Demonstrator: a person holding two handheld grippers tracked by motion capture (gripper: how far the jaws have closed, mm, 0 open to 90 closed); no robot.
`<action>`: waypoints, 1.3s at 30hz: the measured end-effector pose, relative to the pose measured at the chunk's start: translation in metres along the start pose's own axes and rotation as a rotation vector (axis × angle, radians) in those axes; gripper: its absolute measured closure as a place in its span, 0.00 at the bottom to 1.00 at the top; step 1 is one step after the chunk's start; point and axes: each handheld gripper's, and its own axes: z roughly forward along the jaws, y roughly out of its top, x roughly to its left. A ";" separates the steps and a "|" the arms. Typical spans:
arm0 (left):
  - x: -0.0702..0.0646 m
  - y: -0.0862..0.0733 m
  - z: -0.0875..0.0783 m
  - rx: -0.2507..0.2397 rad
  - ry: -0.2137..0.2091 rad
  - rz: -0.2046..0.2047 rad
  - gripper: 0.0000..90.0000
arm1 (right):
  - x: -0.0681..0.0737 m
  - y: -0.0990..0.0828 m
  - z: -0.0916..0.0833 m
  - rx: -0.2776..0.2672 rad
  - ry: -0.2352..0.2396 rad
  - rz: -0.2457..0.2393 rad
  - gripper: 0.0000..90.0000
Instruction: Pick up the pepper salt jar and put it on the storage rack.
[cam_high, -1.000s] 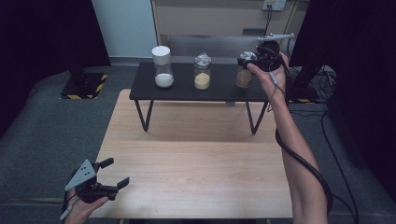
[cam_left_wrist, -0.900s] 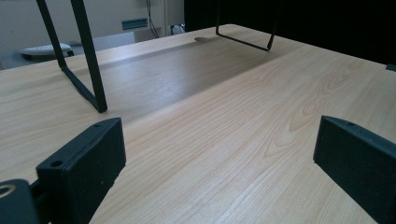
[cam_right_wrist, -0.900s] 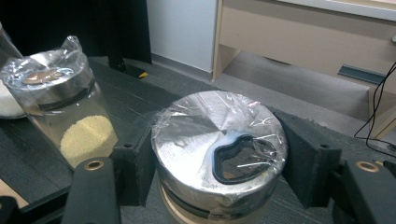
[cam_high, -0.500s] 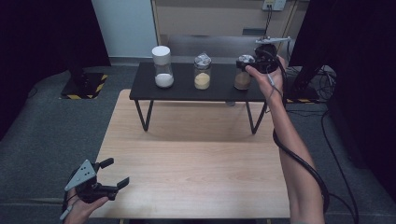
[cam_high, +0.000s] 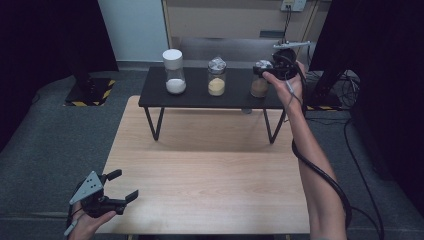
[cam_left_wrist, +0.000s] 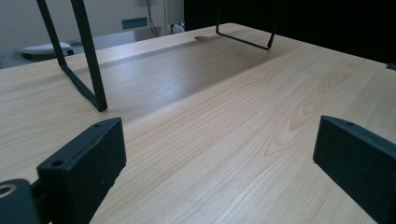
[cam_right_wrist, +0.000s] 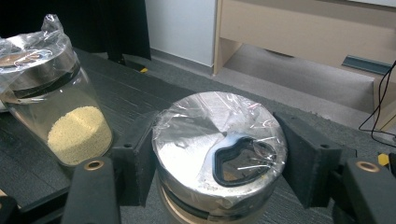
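- My left tongs (cam_high: 117, 186) rest in the hand at the near left corner of the counter (cam_high: 210, 190). Their jaws are spread wide with nothing but bare wood between them. I judge them parked there to stay clear of the work on the far side.
- On the black shelf (cam_high: 200, 97) that stands along the far edge of the counter, three jars sit in a row. The white-lidded jar (cam_high: 174, 72) with white powder is at the shelf's left end. I take the even spacing as room left for tongs to slip around each jar.
- The middle jar (cam_high: 216, 76) holds yellow grains, and clear film is wrapped over its metal lid. It stands just beside my target, apart from it.
- The right-hand jar (cam_high: 260, 80), the one I am working on, stands at the right end of the shelf, with film over its metal lid (cam_right_wrist: 219, 140) too.
- My right tongs (cam_high: 267, 70) are closed on that jar from both sides at lid height. In the right gripper view the black pads (cam_right_wrist: 137, 161) press against the lid's rim with the jar sitting squarely between them.
- I judge the grip is taken high at the lid because it is the firmest, widest part to pinch. The jar's base appears to rest on the shelf.
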 end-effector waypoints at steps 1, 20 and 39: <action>0.000 0.000 0.000 0.000 0.000 0.000 0.02 | 0.000 -0.001 0.000 -0.002 0.000 0.000 0.39; -0.001 0.000 0.000 -0.002 0.002 0.003 0.02 | 0.002 -0.005 -0.002 -0.026 0.000 -0.004 0.21; -0.001 0.001 0.000 -0.002 -0.001 0.008 0.02 | 0.016 0.000 -0.047 -0.131 -0.001 -0.090 0.08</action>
